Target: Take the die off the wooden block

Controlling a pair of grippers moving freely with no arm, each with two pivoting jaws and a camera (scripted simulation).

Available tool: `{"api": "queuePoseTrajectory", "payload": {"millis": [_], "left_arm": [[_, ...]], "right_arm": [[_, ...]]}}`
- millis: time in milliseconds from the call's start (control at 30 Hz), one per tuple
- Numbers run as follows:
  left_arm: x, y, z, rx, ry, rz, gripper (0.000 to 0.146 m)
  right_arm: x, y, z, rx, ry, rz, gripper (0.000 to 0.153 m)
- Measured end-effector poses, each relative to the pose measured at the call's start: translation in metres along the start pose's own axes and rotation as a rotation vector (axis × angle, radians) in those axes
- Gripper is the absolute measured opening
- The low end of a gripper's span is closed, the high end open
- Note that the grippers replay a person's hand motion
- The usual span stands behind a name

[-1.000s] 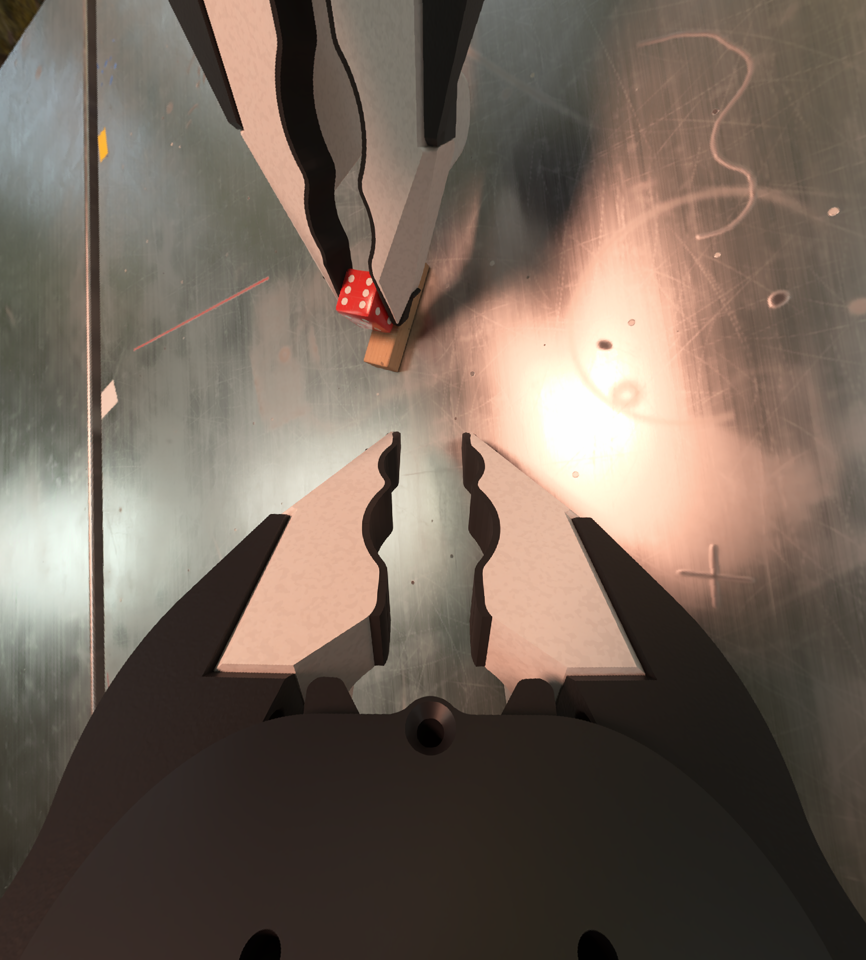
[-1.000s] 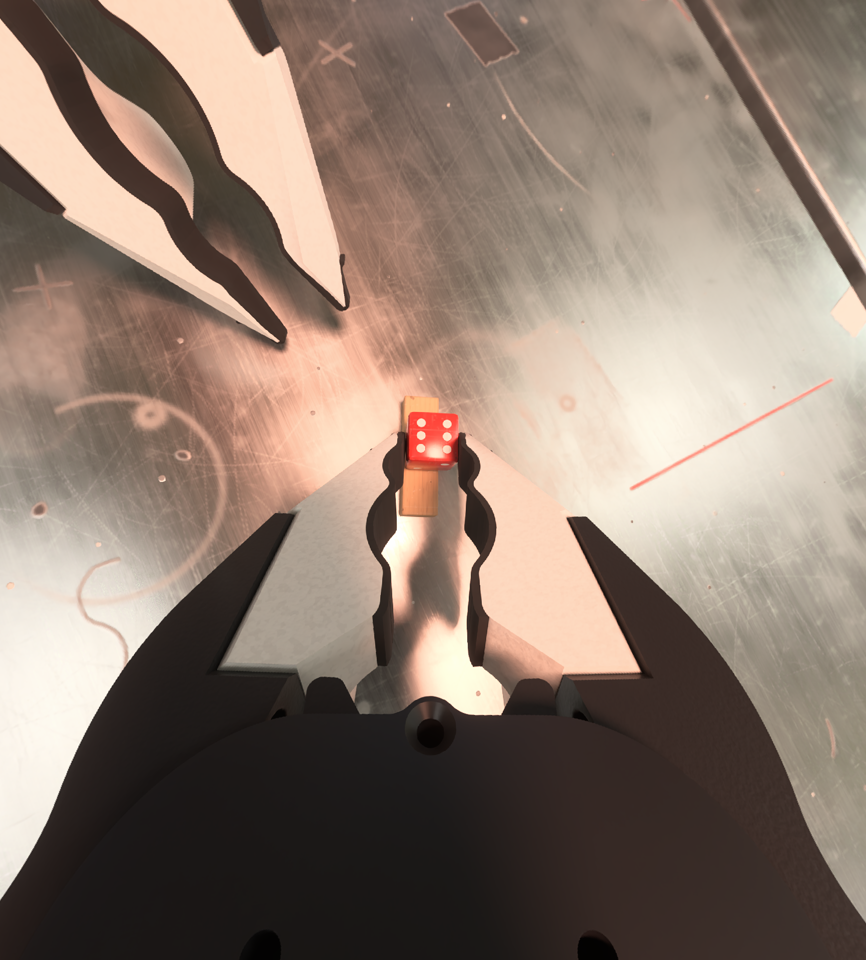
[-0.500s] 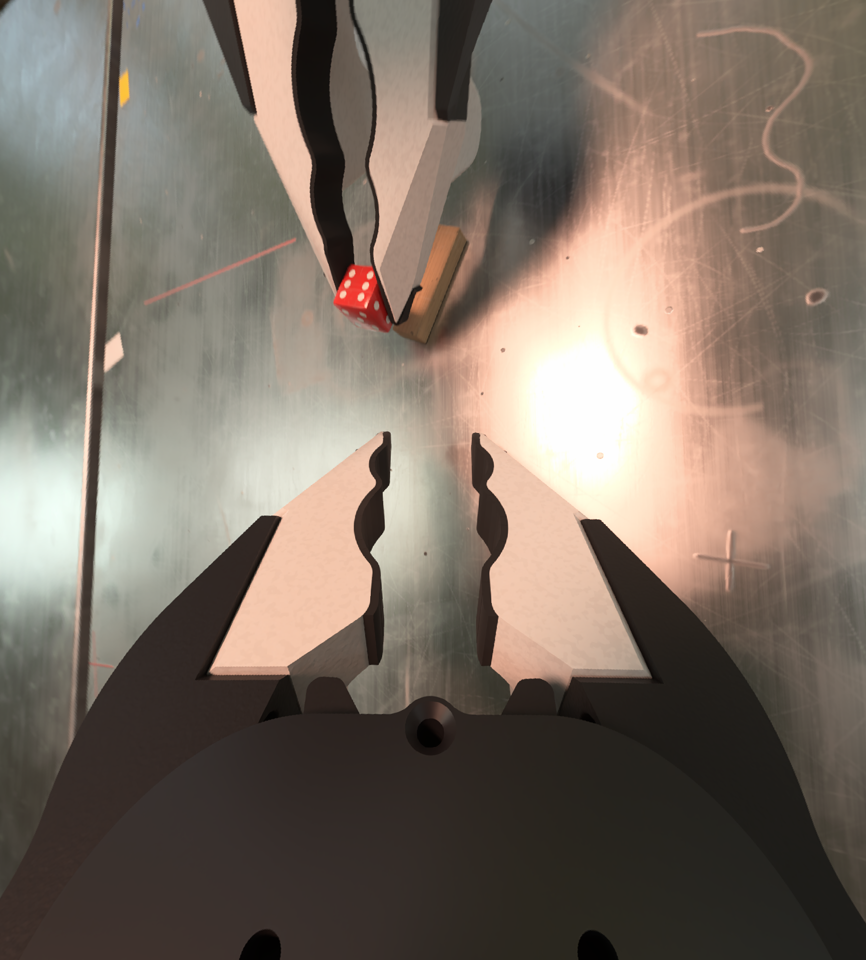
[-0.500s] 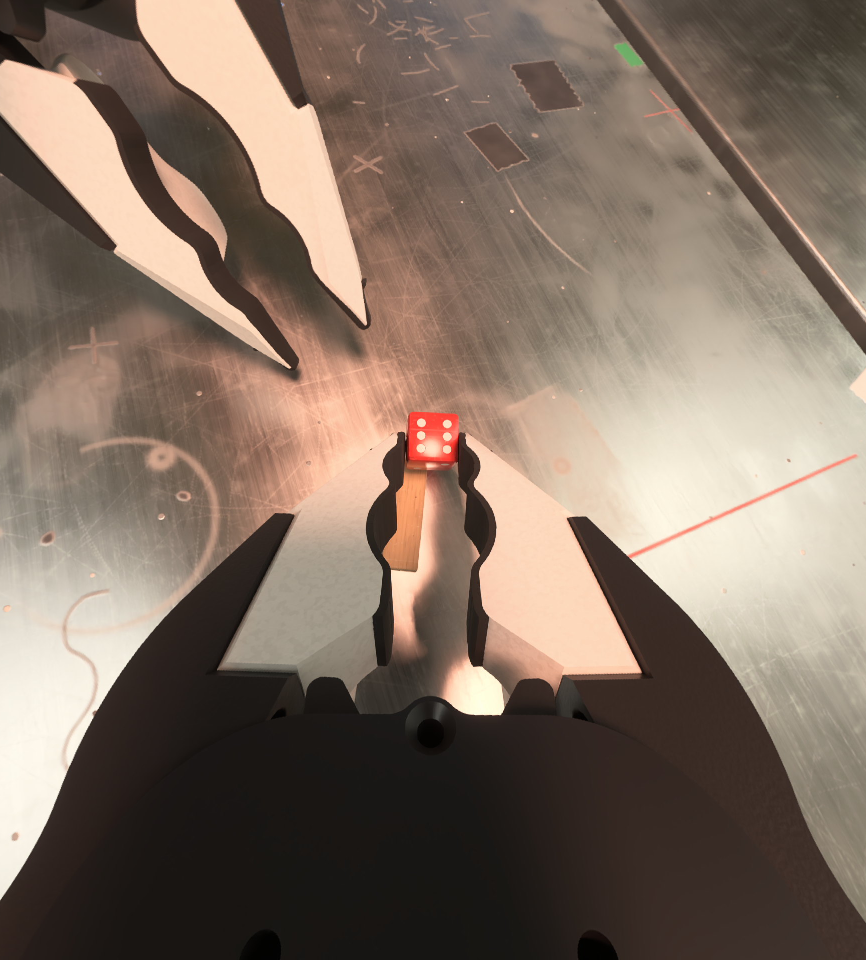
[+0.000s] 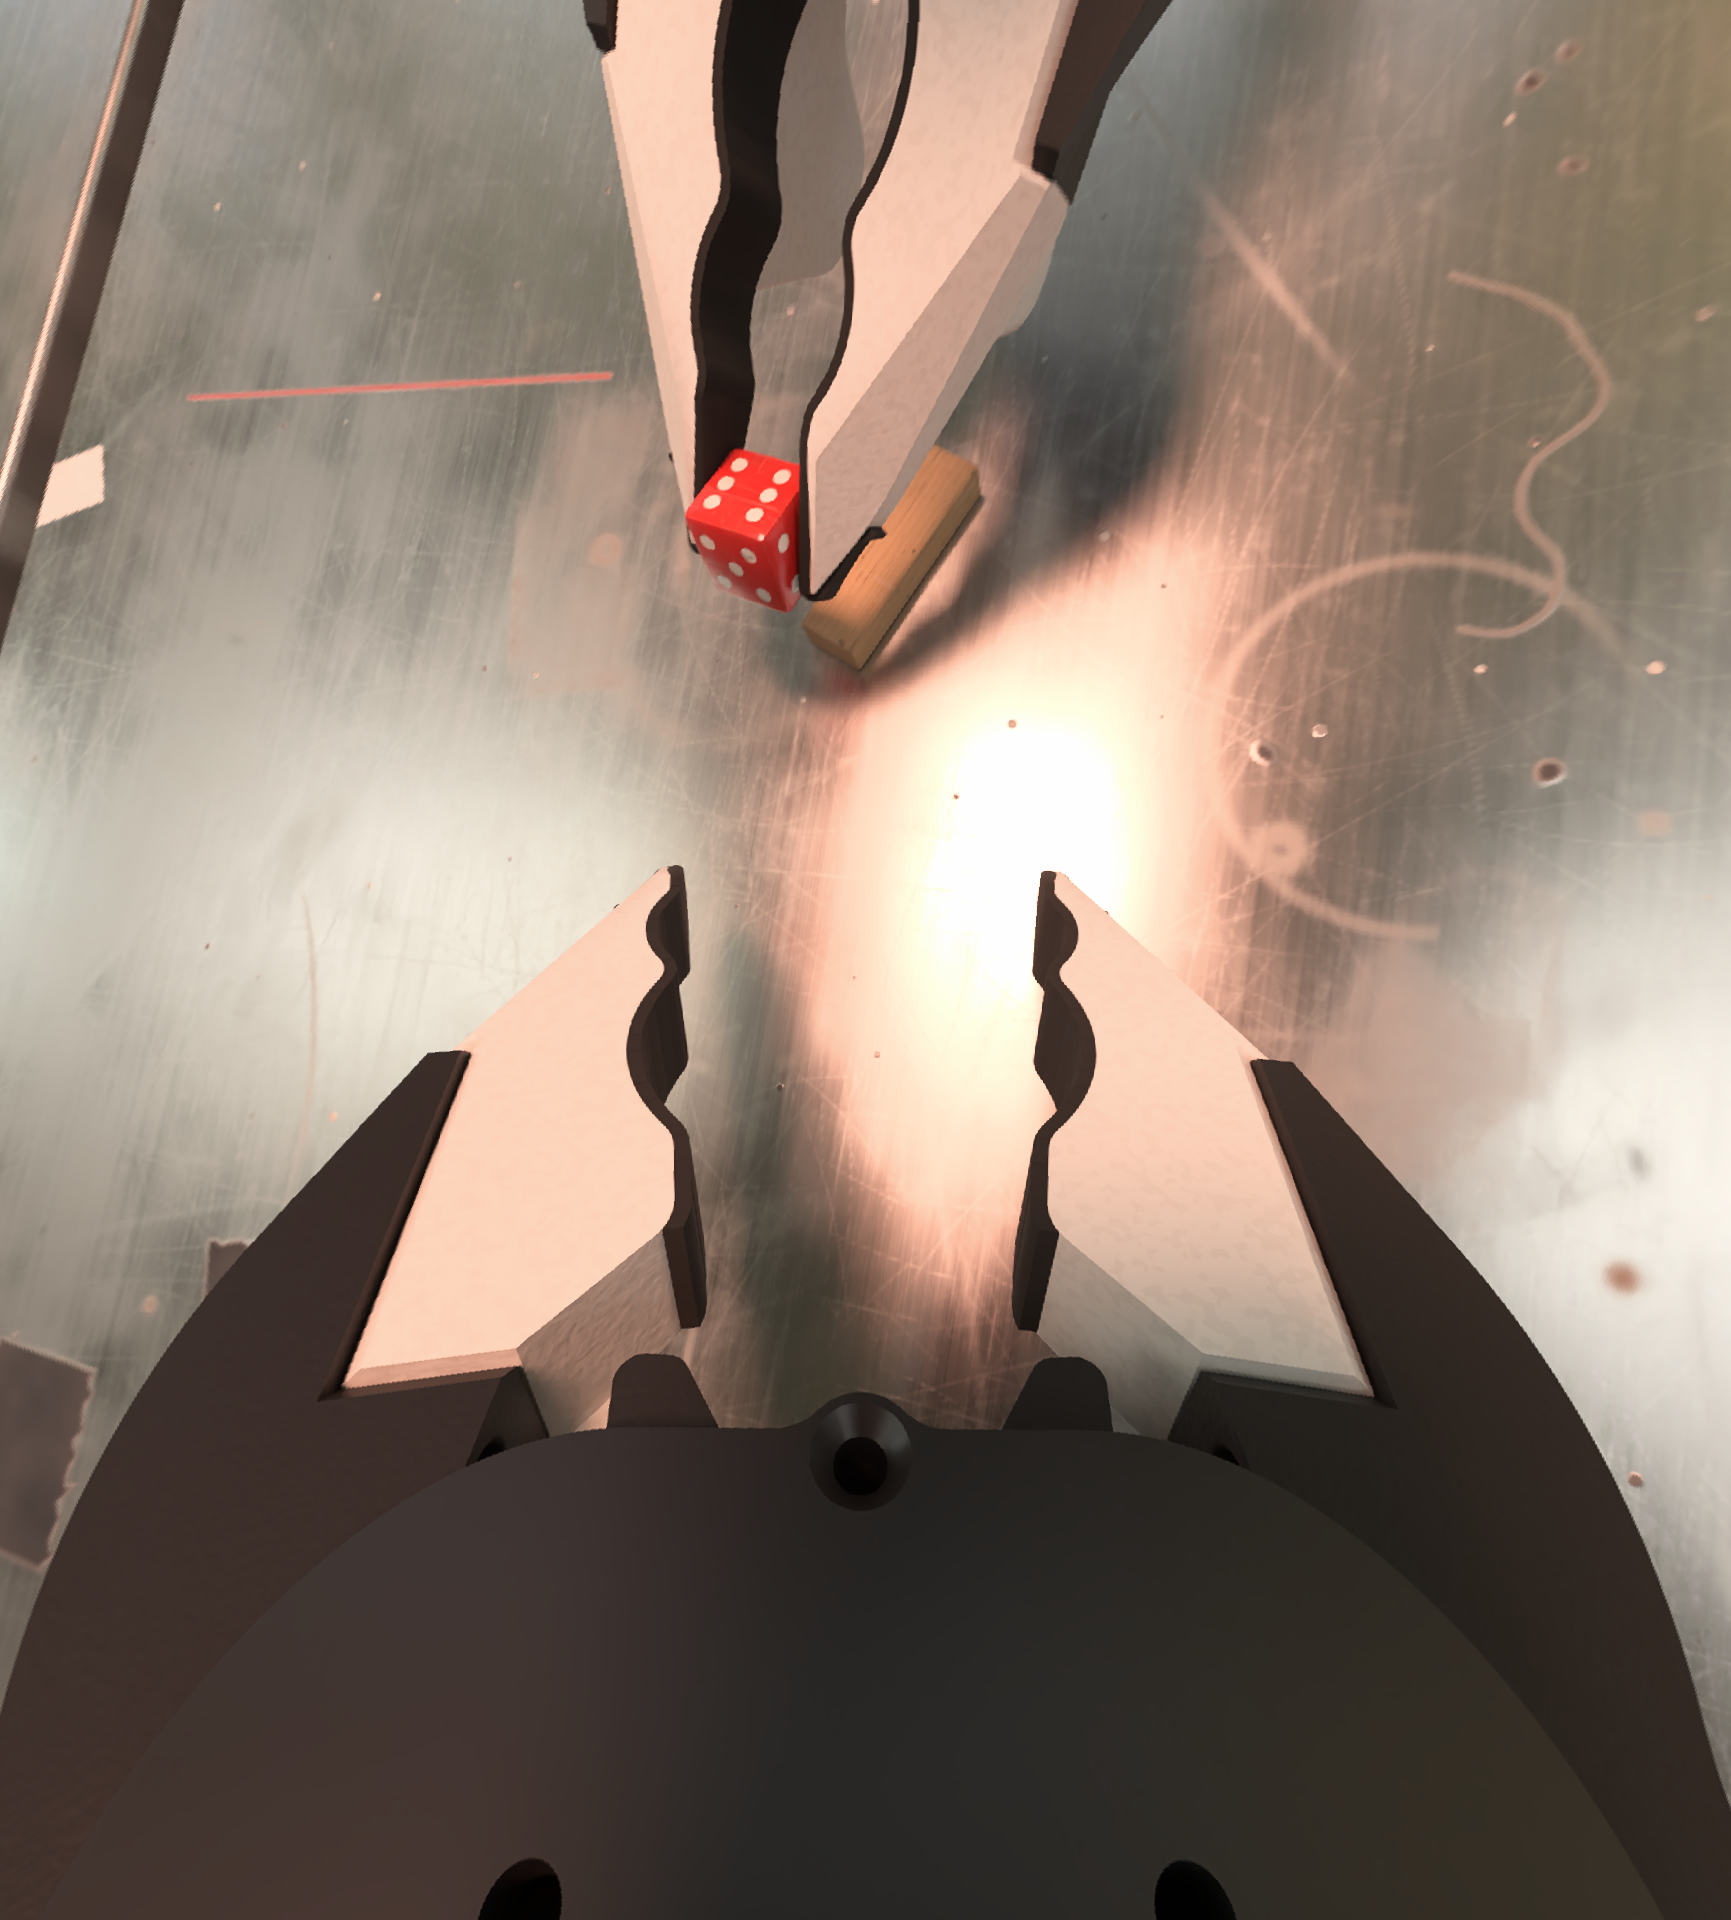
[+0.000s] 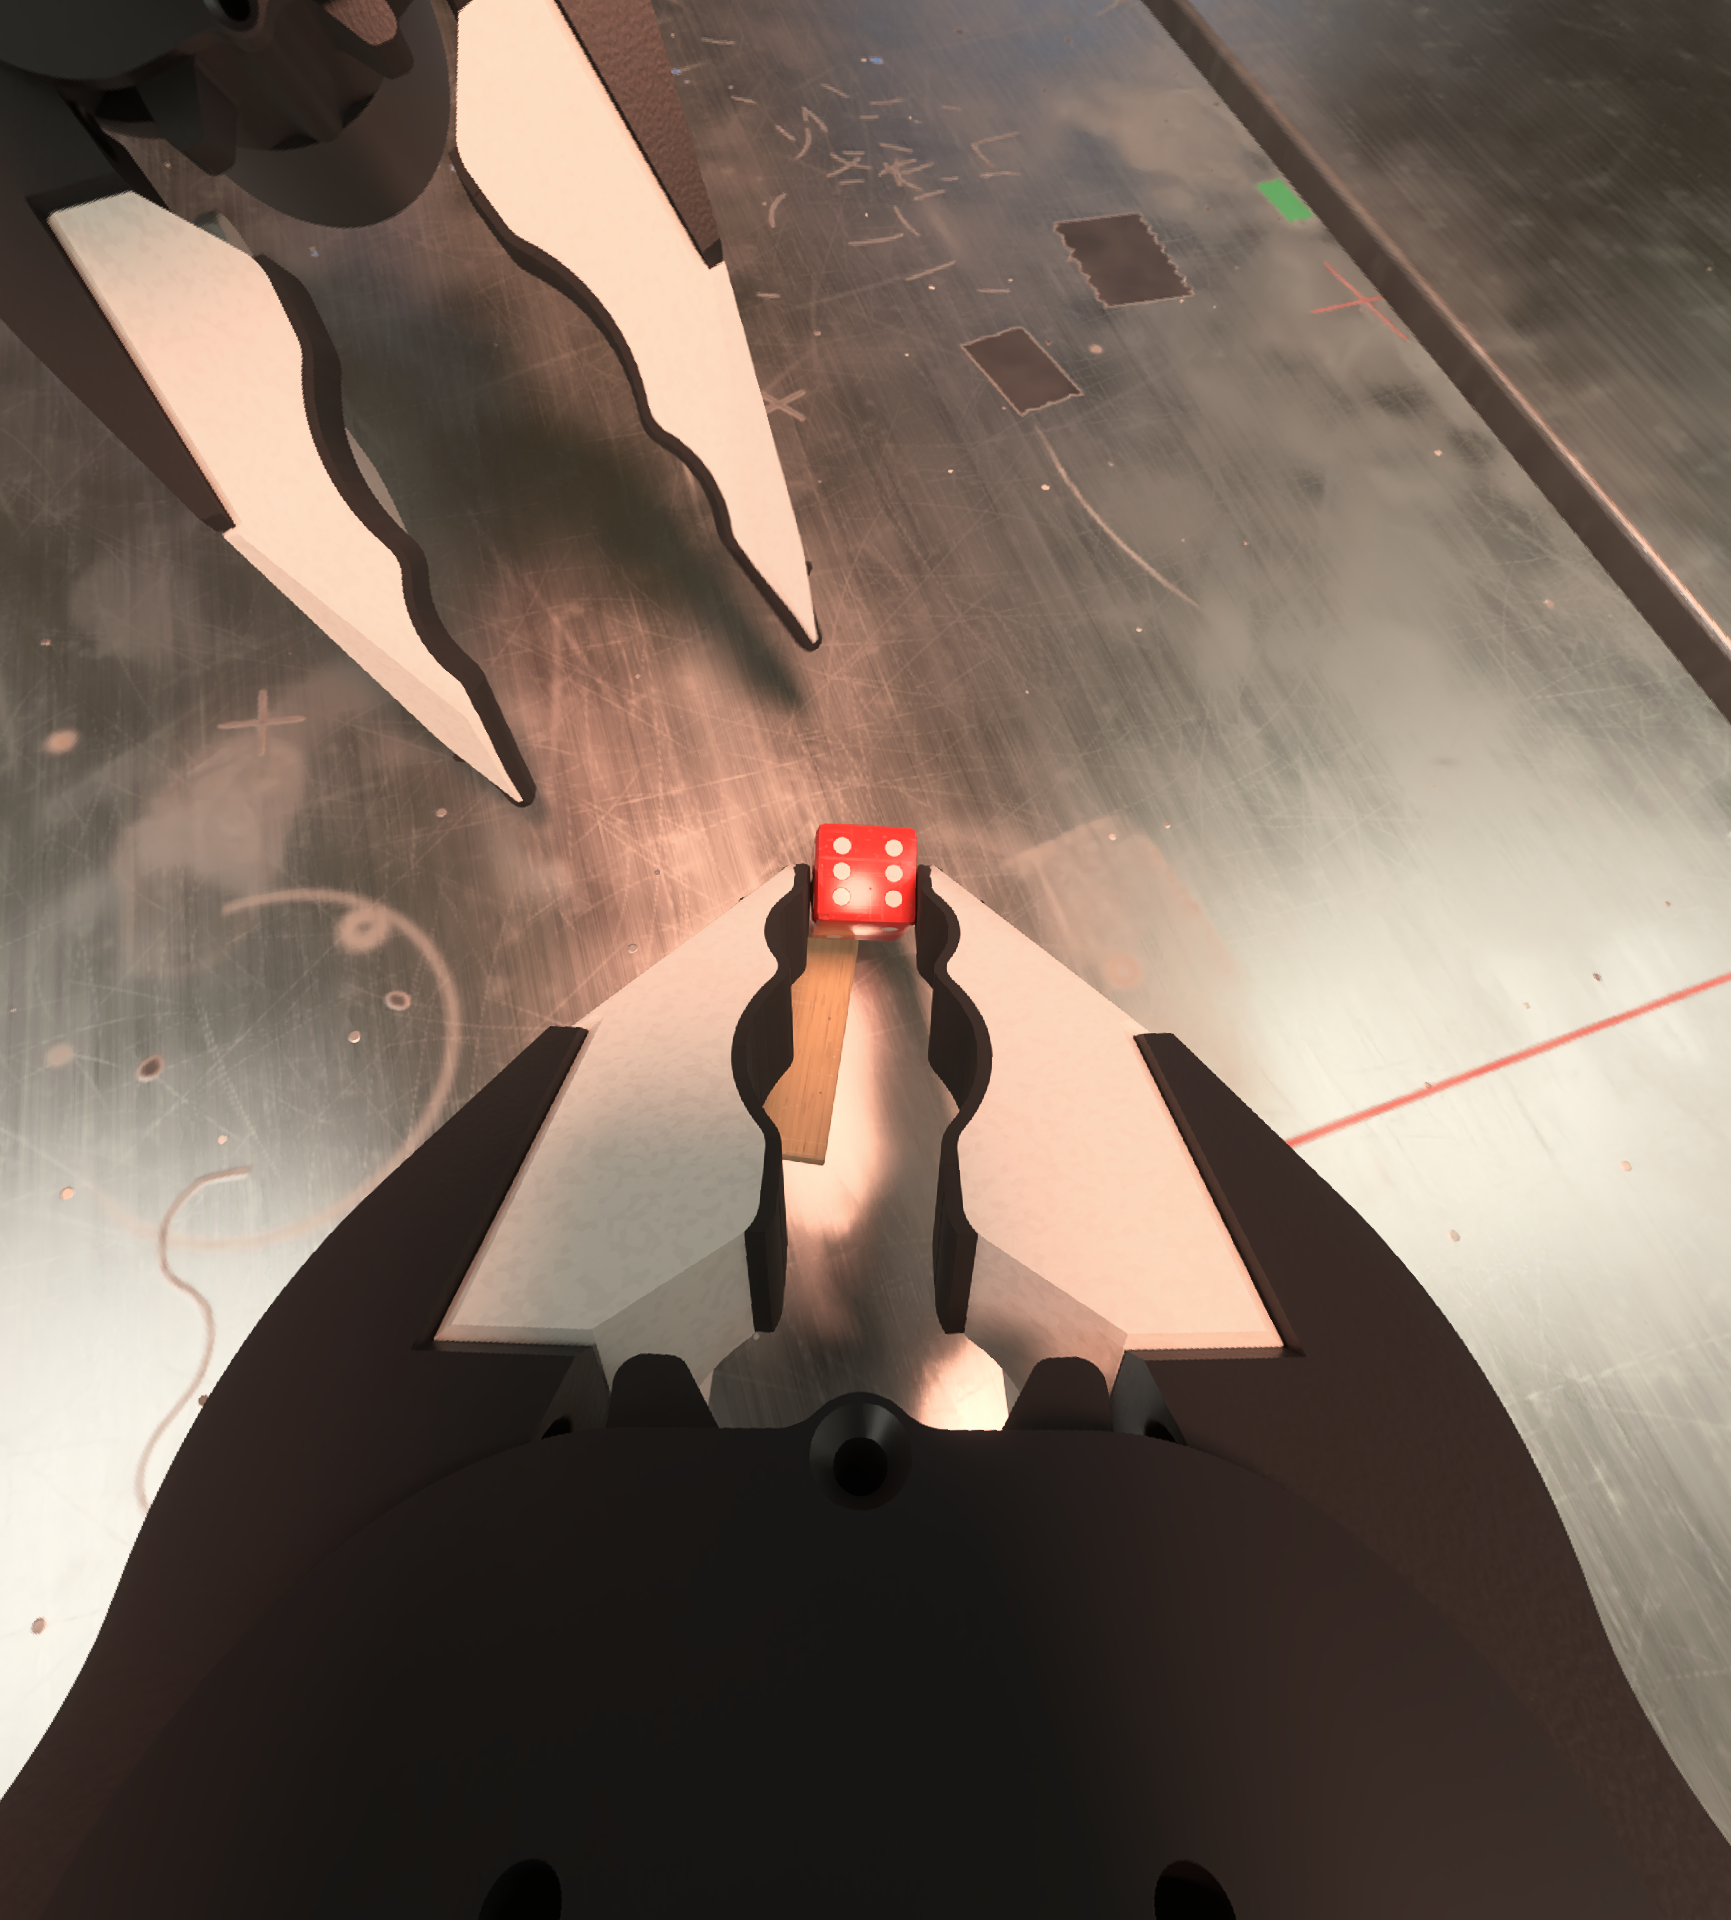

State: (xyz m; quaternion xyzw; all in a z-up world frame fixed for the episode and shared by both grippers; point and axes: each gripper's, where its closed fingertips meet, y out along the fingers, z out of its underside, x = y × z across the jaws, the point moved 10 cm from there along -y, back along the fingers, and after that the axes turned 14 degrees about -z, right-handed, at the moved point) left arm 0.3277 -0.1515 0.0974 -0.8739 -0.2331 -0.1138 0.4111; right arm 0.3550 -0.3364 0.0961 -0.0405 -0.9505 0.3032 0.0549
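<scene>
Red die (image 6: 863, 873) pinched at right gripper (image 6: 861, 883) tips, wooden block (image 5: 892, 561) below, left gripper (image 5: 859, 883) wide

Looking like a workshop bench: scratched, stained metal tabletop (image 6: 1256, 727) filling the frame. Showing scribed marks upper centre, tape scraps (image 6: 1121, 260) upper right, seam (image 6: 1567, 468) running diagonally at right.

A scratched, shiny metal tabletop (image 5: 321, 831) catches a bright glare (image 5: 1027, 810), with a dark seam (image 6: 1526, 436).

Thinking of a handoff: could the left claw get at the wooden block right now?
Probably yes: the left claw is open with bare table ahead, though the right claw, shut on the die, hangs over the wooden block.
</scene>
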Motion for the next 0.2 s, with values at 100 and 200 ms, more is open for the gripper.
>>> {"api": "queuePoseTrajectory", "payload": {"millis": [100, 200], "left_arm": [[0.0016, 0.0012, 0.0008, 0.014, 0.019, -0.025, 0.071], [0.0095, 0.0013, 0.0015, 0.025, 0.073, -0.061, 0.072]], "right_arm": [[0.0001, 0.0014, 0.0014, 0.004, 0.001, -0.002, 0.020], [0.0009, 0.0016, 0.0016, -0.003, -0.001, -0.005, 0.020]]}}
